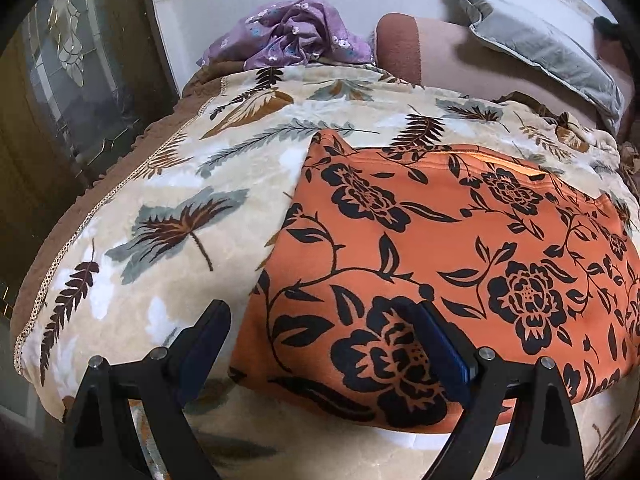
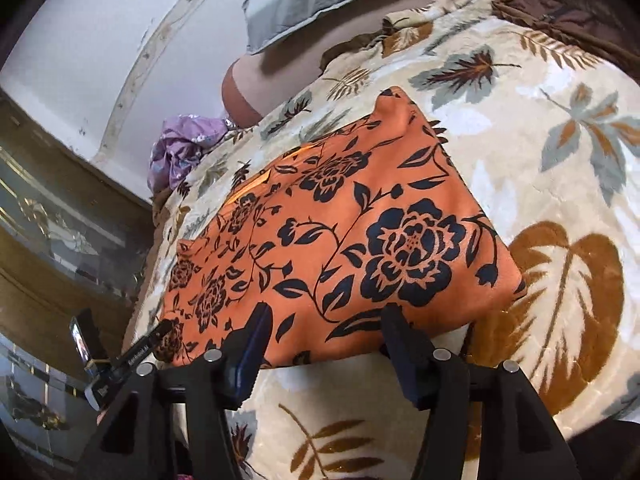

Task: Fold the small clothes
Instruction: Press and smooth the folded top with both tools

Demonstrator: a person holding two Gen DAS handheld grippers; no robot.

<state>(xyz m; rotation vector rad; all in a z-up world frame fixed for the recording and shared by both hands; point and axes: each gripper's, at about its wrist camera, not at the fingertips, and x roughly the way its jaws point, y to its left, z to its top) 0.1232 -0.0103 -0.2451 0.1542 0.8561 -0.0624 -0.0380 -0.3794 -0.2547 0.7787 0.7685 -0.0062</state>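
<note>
On the leaf-patterned blanket point(image 1: 168, 200) the orange floral garment point(image 1: 460, 248) lies flat, already folded over once, we judge. Our left gripper point(image 1: 320, 336) and right gripper point(image 2: 326, 340) hover with spread jaws over its near edge, holding nothing. Next we should pinch that edge and fold it toward the far side.

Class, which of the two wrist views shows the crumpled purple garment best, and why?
The left wrist view: the purple garment lies near the top centre, its small flower print and folds clear, against the white wall. The right wrist view shows it only as a small, shiny heap at the blanket's far edge, print unreadable.
</note>
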